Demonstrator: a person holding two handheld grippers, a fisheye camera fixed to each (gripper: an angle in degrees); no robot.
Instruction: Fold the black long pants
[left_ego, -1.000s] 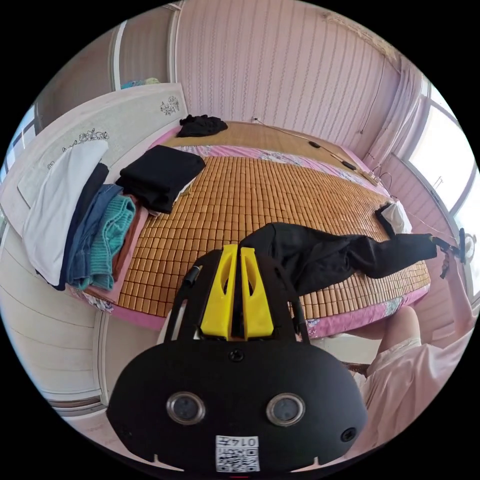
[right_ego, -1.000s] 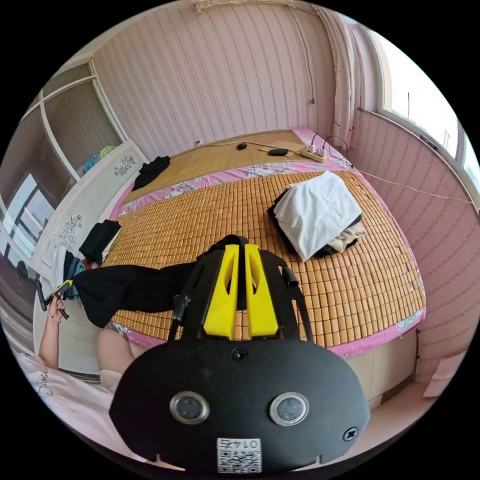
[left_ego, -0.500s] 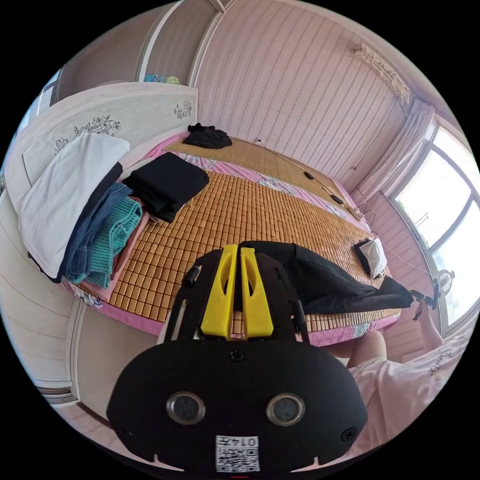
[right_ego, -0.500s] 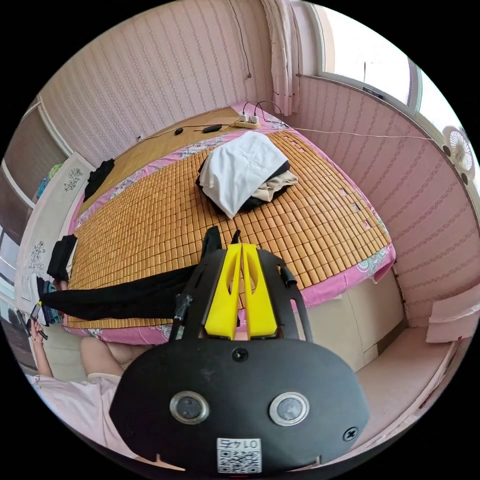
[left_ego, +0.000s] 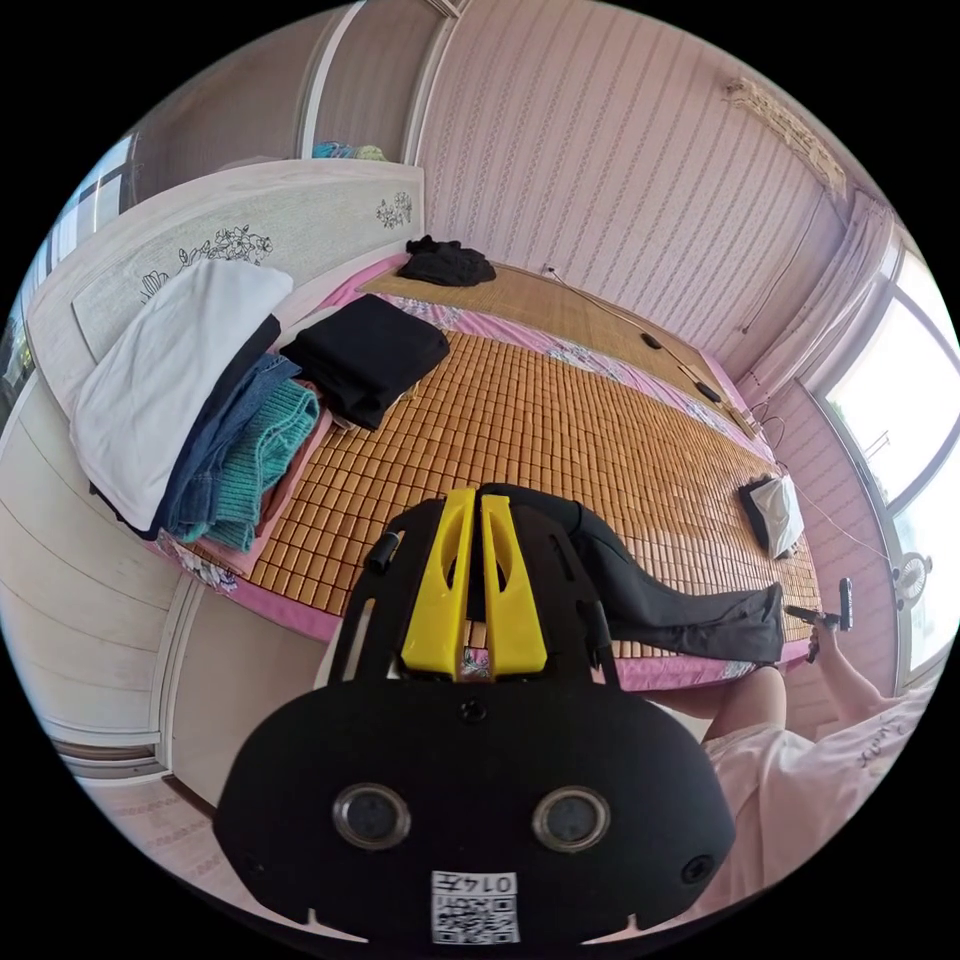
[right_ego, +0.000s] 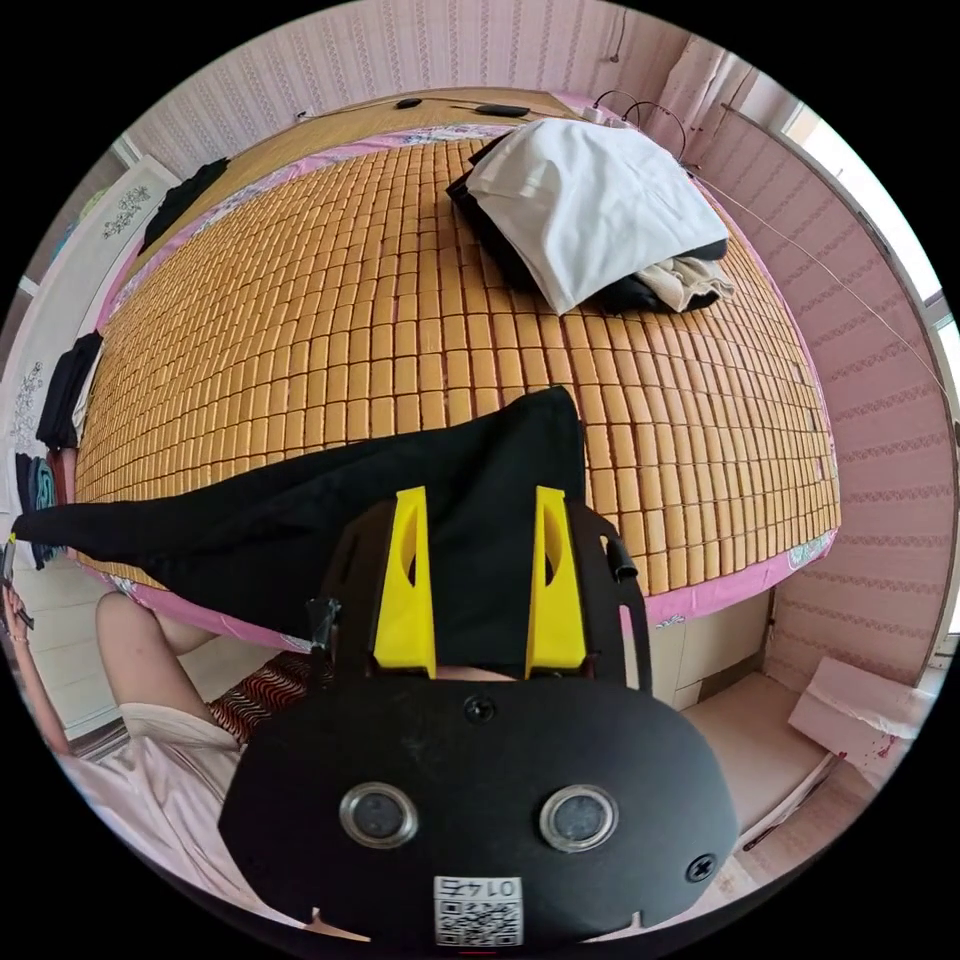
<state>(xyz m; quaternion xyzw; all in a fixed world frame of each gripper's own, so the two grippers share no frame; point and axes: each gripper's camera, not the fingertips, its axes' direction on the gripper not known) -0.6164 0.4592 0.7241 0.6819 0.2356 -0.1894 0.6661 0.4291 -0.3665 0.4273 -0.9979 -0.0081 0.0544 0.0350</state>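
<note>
The black long pants (left_ego: 680, 610) lie stretched along the near edge of the bamboo mat (left_ego: 520, 410) on the bed. My left gripper (left_ego: 476, 500) is shut on one end of them; black cloth comes out from behind its yellow jaws. In the right gripper view the pants (right_ego: 300, 510) spread flat under my right gripper (right_ego: 478, 500), which stands open just above the other end with its jaws wide apart. The right gripper (left_ego: 830, 615) also appears in a hand at the far end of the pants in the left gripper view.
A white garment on a dark pile (right_ego: 590, 200) lies on the mat beyond the pants. Folded black clothes (left_ego: 365, 355) and a stack of white, blue and teal clothes (left_ego: 200, 420) sit by the headboard. The person's leg (right_ego: 150, 650) is against the bed's pink edge.
My right gripper has opened and let go of its end of the pants. The pants, held up and taut before, now lie on the mat. Both views have shifted.
</note>
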